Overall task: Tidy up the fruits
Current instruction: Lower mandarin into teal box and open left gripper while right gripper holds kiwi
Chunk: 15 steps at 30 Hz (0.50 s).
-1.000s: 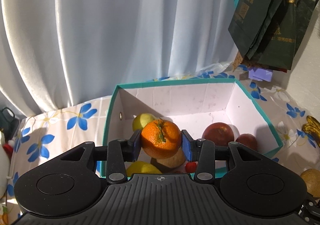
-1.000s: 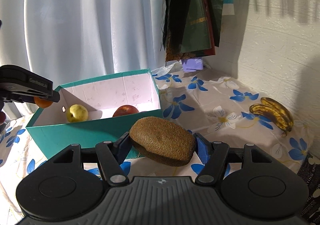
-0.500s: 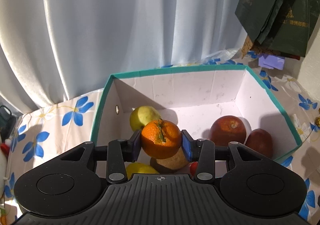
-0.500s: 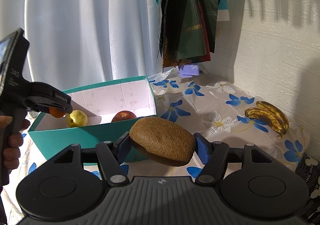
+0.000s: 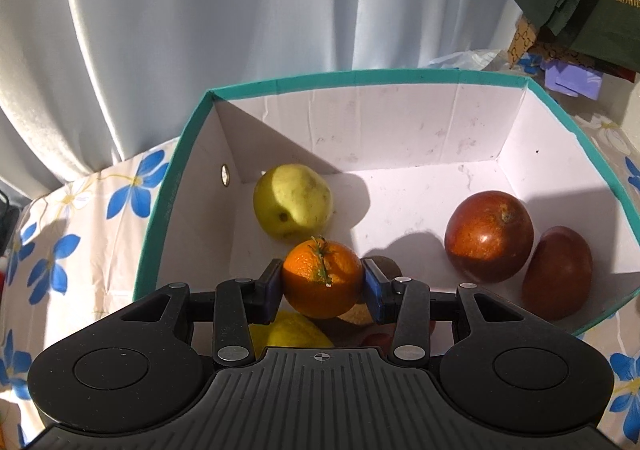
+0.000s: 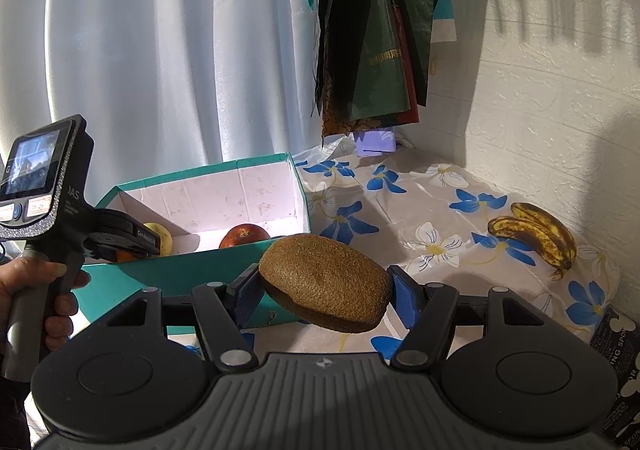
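Left wrist: orange (image 5: pixel 322 282) clamped in left hand-held gripper (image 5: pixel 322 286), above box (image 5: pixel 160 210).

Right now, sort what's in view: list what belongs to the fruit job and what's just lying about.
Job: orange in left gripper; kiwi in right gripper; teal box; green apple; bananas.
Lying about: hanging bags; curtain; floral tablecloth.

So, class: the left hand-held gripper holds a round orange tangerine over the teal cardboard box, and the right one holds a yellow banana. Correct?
Not quite. The right hand-held gripper holds a fuzzy brown kiwi, as the right wrist view shows; the spotted yellow bananas lie on the flowered tablecloth. The rest stands.
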### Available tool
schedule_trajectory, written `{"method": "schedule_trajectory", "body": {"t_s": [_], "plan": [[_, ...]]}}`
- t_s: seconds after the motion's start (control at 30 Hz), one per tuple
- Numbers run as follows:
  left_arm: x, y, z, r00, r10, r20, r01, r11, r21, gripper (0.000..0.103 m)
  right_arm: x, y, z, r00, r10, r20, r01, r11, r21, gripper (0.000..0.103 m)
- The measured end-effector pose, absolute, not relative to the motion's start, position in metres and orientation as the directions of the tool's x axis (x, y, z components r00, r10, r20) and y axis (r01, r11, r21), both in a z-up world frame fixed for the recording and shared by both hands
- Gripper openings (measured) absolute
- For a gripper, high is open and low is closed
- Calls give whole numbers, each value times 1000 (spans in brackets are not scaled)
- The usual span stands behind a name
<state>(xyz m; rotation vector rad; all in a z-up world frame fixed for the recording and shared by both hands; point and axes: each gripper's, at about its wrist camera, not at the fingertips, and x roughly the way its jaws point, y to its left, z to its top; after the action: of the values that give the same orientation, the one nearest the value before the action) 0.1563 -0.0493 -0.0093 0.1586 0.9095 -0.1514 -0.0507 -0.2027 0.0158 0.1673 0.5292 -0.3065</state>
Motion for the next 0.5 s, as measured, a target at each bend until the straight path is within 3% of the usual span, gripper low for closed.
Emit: {"method": "schedule_trajectory", "body": {"t_s": [0.33, 0.4, 0.47, 0.5], "plan": [[164, -49, -19, 588, -55, -807, 203, 976, 82, 47, -46, -204, 14, 816, -245, -524, 333, 940, 79, 66], [163, -49, -19, 597, -53, -801, 202, 976, 86, 52, -45, -205, 14, 816, -241, -525, 330, 940, 81, 66], [163, -48, -18, 600, -56, -798, 202, 976, 83, 71, -44, -205, 14, 818, -238, -525, 325, 942, 79, 66], [161, -47, -16, 604, -65, -795, 208, 975, 78, 72, -43, -204, 14, 819, -237, -523, 323, 943, 78, 66]]}}
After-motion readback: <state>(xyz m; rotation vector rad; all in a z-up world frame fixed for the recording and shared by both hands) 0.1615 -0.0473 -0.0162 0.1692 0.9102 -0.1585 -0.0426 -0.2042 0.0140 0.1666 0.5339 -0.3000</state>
